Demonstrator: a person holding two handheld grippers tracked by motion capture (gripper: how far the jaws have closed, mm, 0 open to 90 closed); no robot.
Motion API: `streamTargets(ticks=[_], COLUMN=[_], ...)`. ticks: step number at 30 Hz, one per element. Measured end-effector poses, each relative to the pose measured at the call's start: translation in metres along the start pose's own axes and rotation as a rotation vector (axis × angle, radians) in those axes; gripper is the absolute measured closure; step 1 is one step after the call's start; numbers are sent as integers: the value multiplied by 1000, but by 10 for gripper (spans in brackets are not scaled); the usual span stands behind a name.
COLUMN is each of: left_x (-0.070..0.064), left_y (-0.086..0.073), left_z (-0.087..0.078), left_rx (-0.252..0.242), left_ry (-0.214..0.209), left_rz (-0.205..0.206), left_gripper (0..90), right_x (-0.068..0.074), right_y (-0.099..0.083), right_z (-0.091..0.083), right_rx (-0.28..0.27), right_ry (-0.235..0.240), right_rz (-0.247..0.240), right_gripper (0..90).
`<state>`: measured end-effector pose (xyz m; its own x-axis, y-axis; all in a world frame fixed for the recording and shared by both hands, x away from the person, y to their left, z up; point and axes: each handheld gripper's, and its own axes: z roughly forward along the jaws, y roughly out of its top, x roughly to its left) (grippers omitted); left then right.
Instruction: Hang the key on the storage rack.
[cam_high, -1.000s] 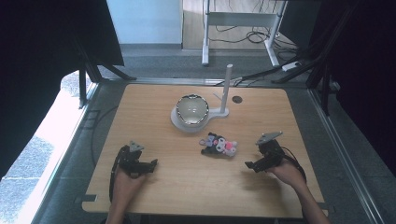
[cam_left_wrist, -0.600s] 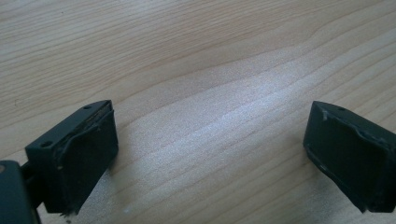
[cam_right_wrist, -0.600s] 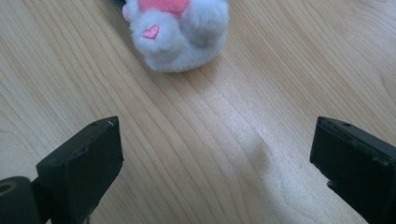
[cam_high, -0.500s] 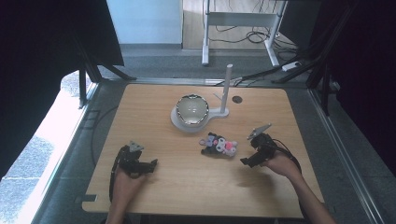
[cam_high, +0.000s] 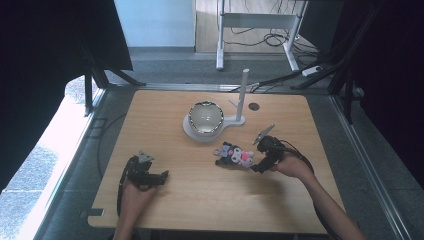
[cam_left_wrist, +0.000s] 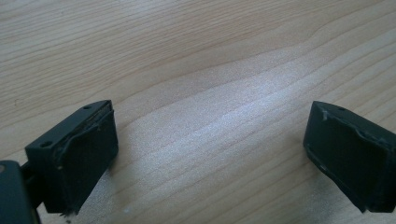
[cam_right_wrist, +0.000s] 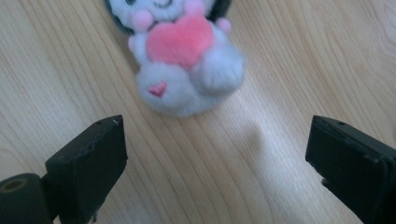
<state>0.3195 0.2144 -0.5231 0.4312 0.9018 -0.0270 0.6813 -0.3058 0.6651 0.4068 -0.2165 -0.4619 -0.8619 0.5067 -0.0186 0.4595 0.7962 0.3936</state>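
Your right tool (cam_high: 256, 165) is spread wide, empty, just at 3 o'clock of the plush toy (cam_high: 234, 155) lying mid-table (cam_high: 165, 115). Toy sits at 6 o'clock from the bowl (cam_high: 204, 117). Left tool (cam_high: 159, 177) also released, over bare wood.

Plush toy (cam_high: 234, 155) on the wooden table (cam_high: 200, 200)

White and fluffy, it hugs a pink heart (cam_right_wrist: 180, 41), bears a small heart on one foot, and lies flat near the table's middle.
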Motion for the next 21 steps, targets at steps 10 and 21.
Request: streamTargets(ticks=[10,21], left_x=[0,0], left_y=[0,0], left_z=[0,0], left_rx=[1,0], left_ry=[-1,-1], left_rz=[1,1], left_gripper=[28,28], right_x=[4,9], right_y=[26,61], right_z=[6,28], right_rx=[68,196], right_ry=[25,53], right_rz=[-72,-152], right_gripper=[53,84])
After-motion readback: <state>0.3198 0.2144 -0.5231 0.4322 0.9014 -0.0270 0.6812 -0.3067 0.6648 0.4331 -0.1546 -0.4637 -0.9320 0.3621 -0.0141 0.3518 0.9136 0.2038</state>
